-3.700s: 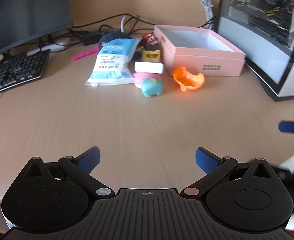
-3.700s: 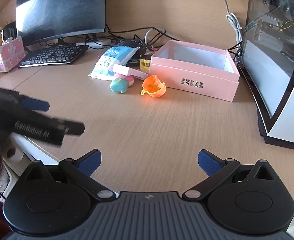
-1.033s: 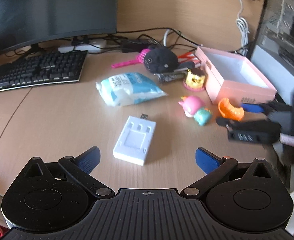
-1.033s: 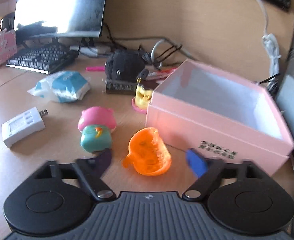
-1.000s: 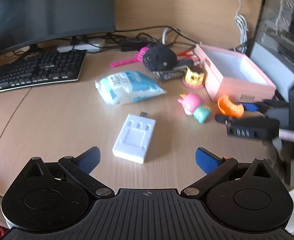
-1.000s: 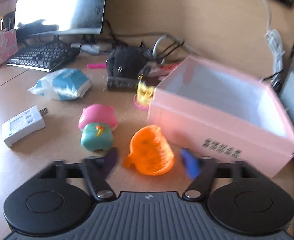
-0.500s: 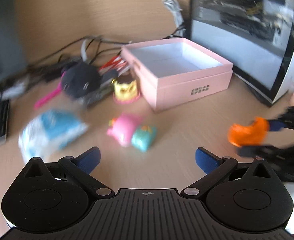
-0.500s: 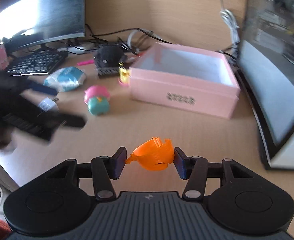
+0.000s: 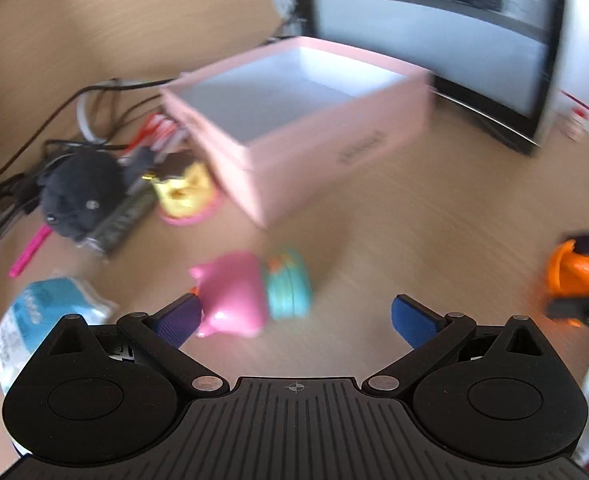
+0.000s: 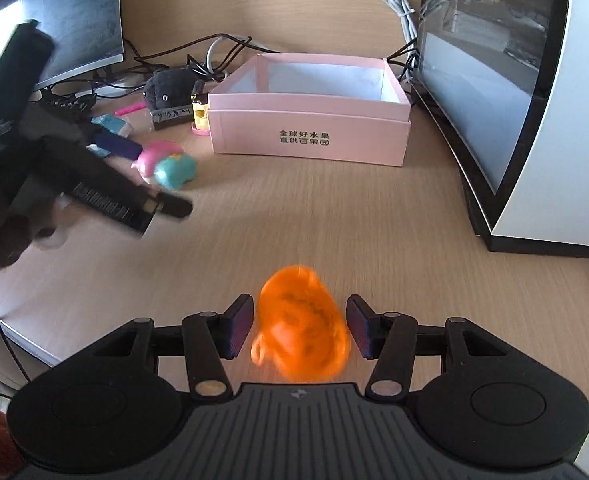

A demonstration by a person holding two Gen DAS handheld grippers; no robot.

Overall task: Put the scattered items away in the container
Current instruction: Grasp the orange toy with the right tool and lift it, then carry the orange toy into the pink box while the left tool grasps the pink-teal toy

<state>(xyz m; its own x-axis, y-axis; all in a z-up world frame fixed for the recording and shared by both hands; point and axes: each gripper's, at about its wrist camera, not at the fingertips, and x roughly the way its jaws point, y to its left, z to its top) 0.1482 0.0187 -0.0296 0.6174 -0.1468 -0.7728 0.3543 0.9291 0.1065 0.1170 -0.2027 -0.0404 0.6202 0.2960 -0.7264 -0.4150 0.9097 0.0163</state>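
The right gripper (image 10: 299,330) is clamped on the blurred orange plastic toy (image 10: 300,330), above the wooden desk (image 10: 334,220); the pink cardboard box (image 10: 308,136) stands at 12 o'clock. The left gripper (image 9: 294,316) is apart, the pink pig-shaped toy (image 9: 230,294) touching its 9 o'clock finger.

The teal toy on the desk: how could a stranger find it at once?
Start at the open pink box. Before its left corner two small round toys touch. The teal toy is the nearer one, beside the pink toy.
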